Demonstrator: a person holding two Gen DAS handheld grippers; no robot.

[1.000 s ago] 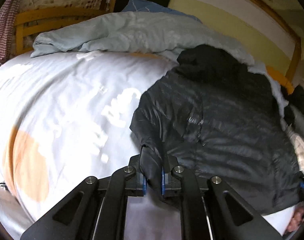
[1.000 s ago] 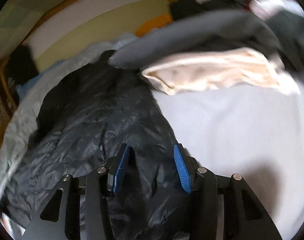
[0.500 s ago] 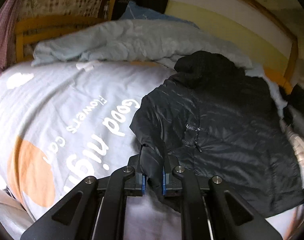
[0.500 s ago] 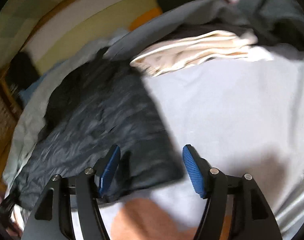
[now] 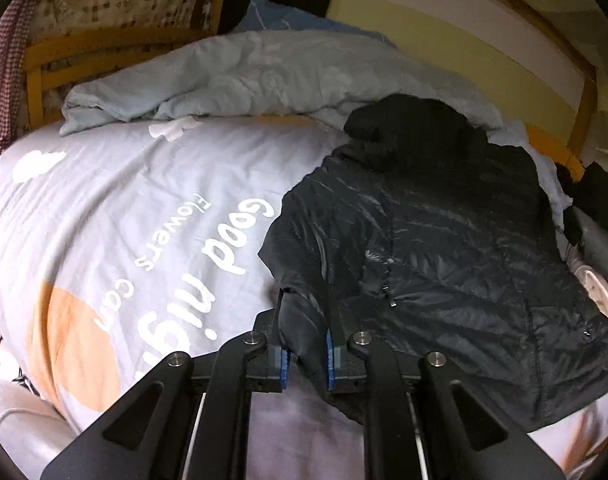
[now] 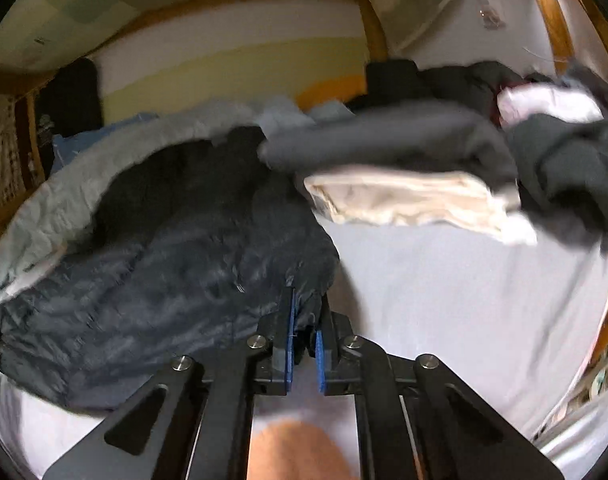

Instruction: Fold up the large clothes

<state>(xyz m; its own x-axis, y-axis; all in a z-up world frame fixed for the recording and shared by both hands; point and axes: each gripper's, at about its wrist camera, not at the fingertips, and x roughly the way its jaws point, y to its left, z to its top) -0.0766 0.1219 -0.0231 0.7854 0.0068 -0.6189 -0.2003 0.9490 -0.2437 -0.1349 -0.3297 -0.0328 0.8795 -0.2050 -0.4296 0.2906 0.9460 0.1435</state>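
Right hand-held gripper [image 6: 303,334] has closed; both now pinch one jacket [image 5: 444,248].

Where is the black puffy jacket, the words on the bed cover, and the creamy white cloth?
Black puffy jacket [image 5: 444,248]: left wrist view, on its quilted chest by the zip.
Words on the bed cover [image 5: 228,240]: left wrist view, on the white word "Good".
Creamy white cloth [image 6: 404,200]: right wrist view, on its crumpled middle.
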